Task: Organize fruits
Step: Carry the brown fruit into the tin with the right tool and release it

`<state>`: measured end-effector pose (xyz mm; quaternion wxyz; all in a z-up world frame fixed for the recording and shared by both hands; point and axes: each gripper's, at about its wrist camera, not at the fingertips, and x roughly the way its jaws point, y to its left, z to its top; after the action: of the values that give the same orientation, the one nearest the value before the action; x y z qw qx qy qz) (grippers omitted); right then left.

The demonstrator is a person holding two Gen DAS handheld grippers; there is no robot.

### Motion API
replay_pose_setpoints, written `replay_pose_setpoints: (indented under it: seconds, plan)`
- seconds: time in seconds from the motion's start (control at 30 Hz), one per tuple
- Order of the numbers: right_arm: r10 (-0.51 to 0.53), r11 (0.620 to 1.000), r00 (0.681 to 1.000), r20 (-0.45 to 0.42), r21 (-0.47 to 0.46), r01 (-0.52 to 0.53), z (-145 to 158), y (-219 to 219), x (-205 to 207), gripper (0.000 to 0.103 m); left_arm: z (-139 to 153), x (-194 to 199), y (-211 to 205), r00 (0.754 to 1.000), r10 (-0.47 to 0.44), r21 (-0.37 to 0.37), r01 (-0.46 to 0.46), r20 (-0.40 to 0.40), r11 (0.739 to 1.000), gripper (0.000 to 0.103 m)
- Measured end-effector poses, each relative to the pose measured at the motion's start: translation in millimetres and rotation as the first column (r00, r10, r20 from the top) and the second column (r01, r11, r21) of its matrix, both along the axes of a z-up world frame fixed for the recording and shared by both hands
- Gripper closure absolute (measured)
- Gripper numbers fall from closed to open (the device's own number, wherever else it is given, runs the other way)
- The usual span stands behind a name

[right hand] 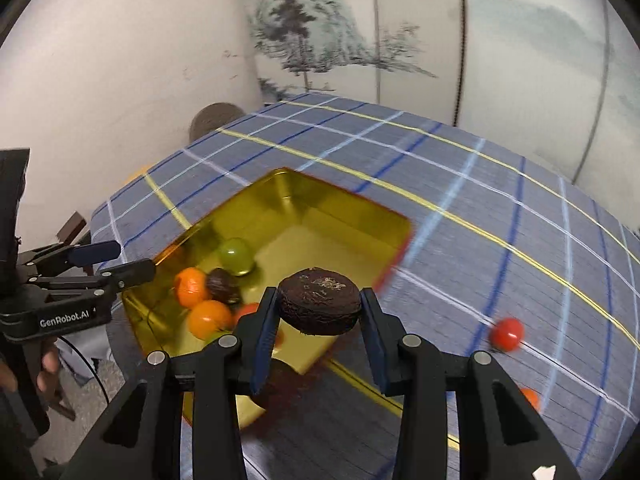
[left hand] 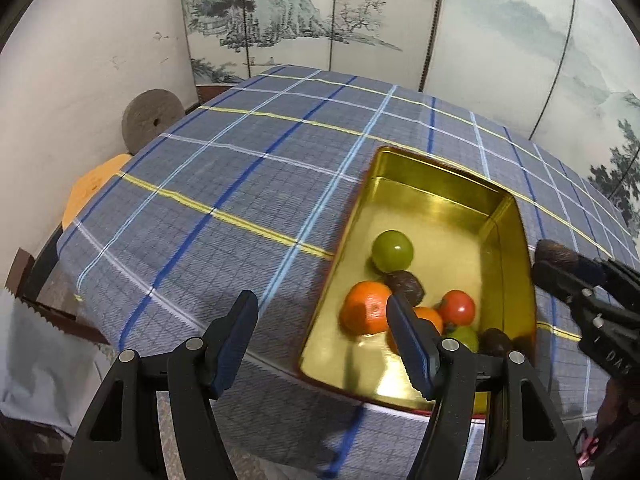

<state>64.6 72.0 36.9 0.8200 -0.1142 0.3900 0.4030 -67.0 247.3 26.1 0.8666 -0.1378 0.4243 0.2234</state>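
Right tool (right hand: 319,322), clenched on a dark brown, disc-shaped fruit (right hand: 319,306) held between its two pads above the near edge of the gold tin (right hand: 344,204). Left tool (left hand: 324,344), released, nothing between its spread fingers; it hovers over the tin's near left corner, one finger above the plaid cloth of the table (left hand: 224,184), the other above the fruit pile. Inside the tin, ahead of the left tool: a green fruit (left hand: 392,251), a dark brown fruit (left hand: 406,286), an orange (left hand: 367,307) and a red fruit (left hand: 458,307), clustered at the near end. To the right of the right tool, a small red fruit (right hand: 507,333) lies on the table, outside the tin.
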Motion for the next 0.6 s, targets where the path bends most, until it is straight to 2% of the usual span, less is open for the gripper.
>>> replay_pose_setpoints:
  seconds: [0.17,0.6]
  plan:
    - [0.039,0.999,0.999,-0.019,-0.031,-0.040,-13.7,27.3,-9.1,0.066,-3.9,-5.5,10.8,0.999,0.032,-0.007,-0.032,-0.009,0.999,0.036]
    - [0.050,0.995,0.998,-0.031,-0.084,-0.053,-32.8,47.7,-12.3,0.066,-14.3,-13.3,32.4,0.997,0.070,-0.031,-0.071,-0.033,0.997,0.036]
